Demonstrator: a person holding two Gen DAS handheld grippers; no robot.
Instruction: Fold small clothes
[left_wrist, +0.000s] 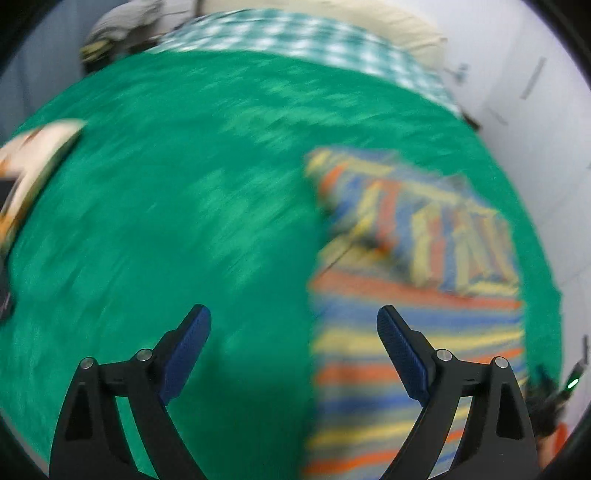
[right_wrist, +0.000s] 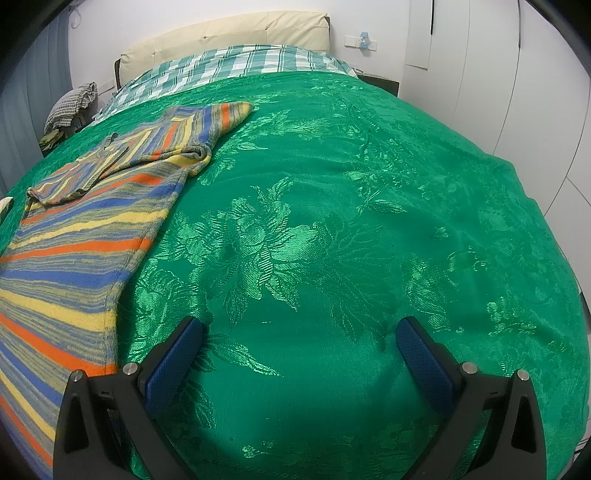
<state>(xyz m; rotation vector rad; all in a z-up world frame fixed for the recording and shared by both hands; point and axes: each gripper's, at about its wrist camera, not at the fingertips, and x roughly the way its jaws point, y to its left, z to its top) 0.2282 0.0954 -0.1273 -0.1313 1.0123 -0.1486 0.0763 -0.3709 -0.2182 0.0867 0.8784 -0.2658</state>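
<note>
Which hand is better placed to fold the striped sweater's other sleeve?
Probably the right. The right gripper sits open beside the striped sweater, with the spread sleeve ahead. The left gripper, also open, faces the already folded side.

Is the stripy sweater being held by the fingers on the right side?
No, the right gripper hangs open over bare green bedspread, with the stripy sweater lying off to one side.

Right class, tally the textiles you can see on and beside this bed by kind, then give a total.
Striped sweater: 1
Green bedspread: 1
Checked sheet: 1
Grey checked cloth beside the bed: 1
Partly cut-off white and orange item at the left edge, kind unclear: 1
Total: 5
</note>
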